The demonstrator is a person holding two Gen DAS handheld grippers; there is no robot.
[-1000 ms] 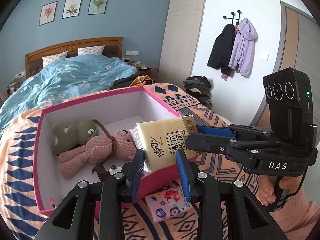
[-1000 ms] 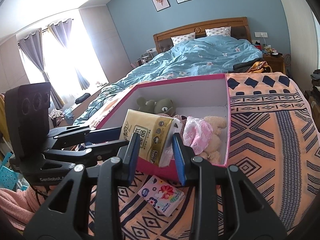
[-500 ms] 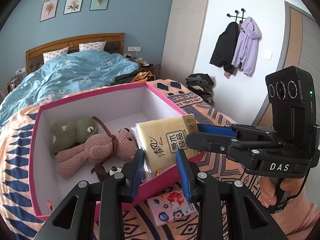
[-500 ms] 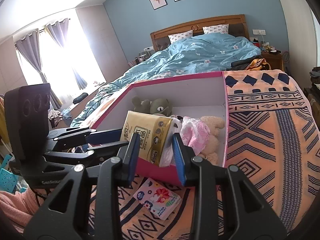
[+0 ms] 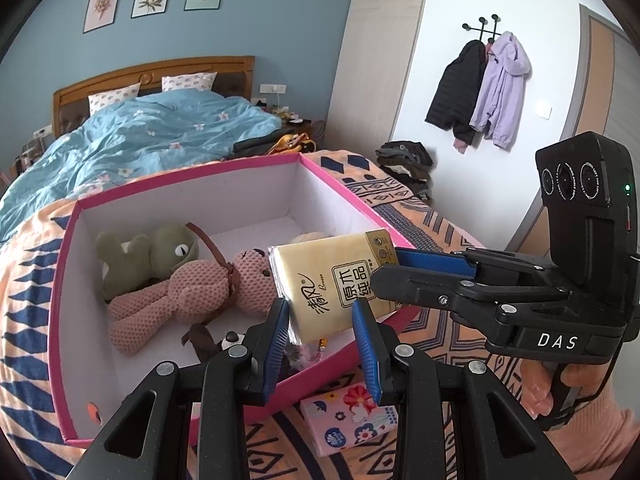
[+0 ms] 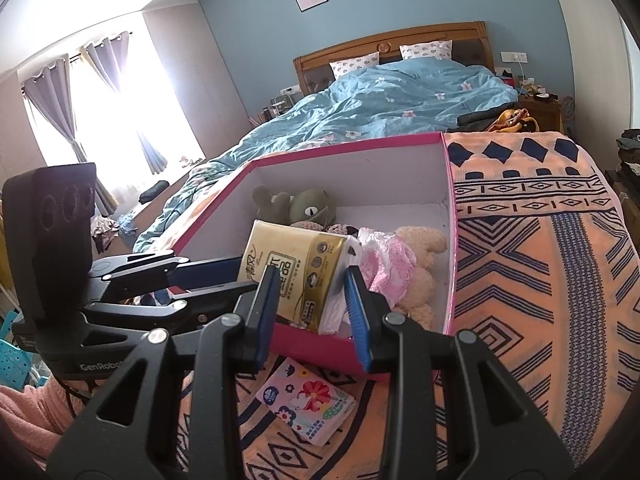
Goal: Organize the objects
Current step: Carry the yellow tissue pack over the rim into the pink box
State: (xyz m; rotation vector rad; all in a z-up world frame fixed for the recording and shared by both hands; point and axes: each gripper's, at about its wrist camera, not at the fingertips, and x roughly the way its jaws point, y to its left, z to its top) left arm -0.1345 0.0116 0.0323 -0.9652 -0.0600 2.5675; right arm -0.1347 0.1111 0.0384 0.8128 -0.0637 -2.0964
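A yellow tissue pack (image 5: 332, 276) (image 6: 294, 268) hangs over the near corner of the pink box (image 5: 348, 196) (image 6: 348, 144). My left gripper (image 5: 322, 312) and my right gripper (image 6: 312, 284) are both shut on it, from two sides. Inside the box lie a pink knitted rabbit (image 5: 188, 292), a green frog plush (image 5: 156, 248) (image 6: 308, 208) and a cream bear in pink lace (image 6: 404, 264). A small pink flowered tissue pack (image 5: 350, 416) (image 6: 306, 400) lies on the blanket in front of the box.
The box stands on an orange patterned blanket (image 6: 540, 264) at the foot of a bed with a blue duvet (image 5: 140, 140). Jackets (image 5: 480, 88) hang on the right wall above a pile of clothes (image 5: 404, 160).
Both grippers have carried the yellow tissue pack a little forward over the box's near corner; the box looks nearer and the flowered pack sits lower in view.
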